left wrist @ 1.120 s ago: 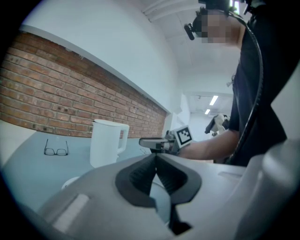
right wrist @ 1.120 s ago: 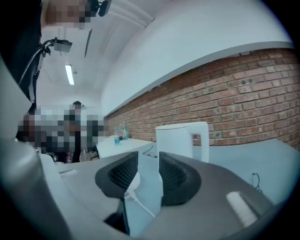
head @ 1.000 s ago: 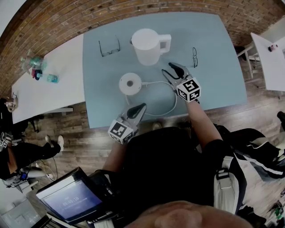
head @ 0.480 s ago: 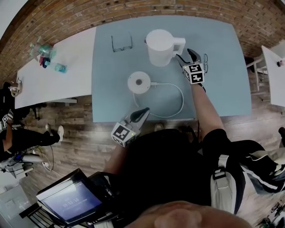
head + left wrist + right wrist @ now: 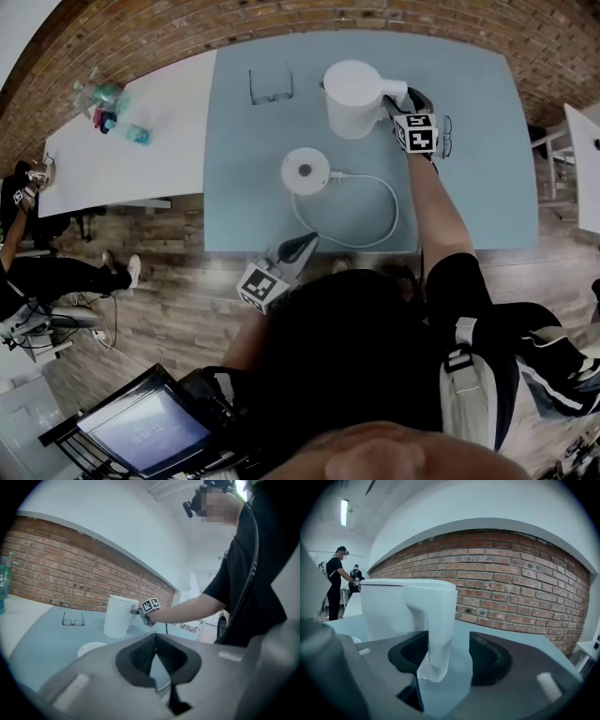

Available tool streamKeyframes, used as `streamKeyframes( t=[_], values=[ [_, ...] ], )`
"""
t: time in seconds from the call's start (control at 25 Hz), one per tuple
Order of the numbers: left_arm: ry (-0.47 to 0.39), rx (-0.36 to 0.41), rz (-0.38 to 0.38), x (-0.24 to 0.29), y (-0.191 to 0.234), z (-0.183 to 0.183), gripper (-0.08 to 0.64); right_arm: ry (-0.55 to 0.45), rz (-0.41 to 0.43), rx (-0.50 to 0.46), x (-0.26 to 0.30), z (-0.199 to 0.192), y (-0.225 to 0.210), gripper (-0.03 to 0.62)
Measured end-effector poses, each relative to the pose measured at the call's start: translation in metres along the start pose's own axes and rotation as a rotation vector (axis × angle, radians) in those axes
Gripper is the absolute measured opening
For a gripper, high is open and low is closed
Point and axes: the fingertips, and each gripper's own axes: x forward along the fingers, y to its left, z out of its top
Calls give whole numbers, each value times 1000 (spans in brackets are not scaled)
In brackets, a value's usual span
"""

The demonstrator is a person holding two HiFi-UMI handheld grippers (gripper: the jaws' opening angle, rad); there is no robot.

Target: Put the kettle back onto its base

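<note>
White kettle [image 5: 352,97] stands on the blue table [image 5: 469,187], beyond the base [image 5: 306,171] and a little to its right, not on it. Its upright handle [image 5: 438,634] points away from the base, toward the right gripper [image 5: 401,101]. The handle sits between that gripper's jaws, which have just swung wide and narrowed slightly. They stand apart with a gap on one side, so I judge nothing is gripped yet. The left gripper [image 5: 309,240], tips together and empty, hangs on the base's near side, farther from the kettle.
</note>
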Motion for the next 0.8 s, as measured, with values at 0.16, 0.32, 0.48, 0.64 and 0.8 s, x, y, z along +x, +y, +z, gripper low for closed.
streamKeyframes(
  t=[0.16,0.32,0.48,0.64,0.8],
  values=[
    [6,-3,29,-9,4,-3,2,14,-10,-19,7,-3,-5,256],
    [17,-11,49,-18,6,-8,2,8,-3,-14,12,4,-2,230],
    [14,-10,71,-24,10,-7,2,8,20,-13,22,10,6,143],
    [24,-19,81,-28,9,-8,2,7,-1,14,25,11,6,72],
    [22,-20,88,-32,10,-10,2,5,-17,29,26,12,4,69]
  ],
)
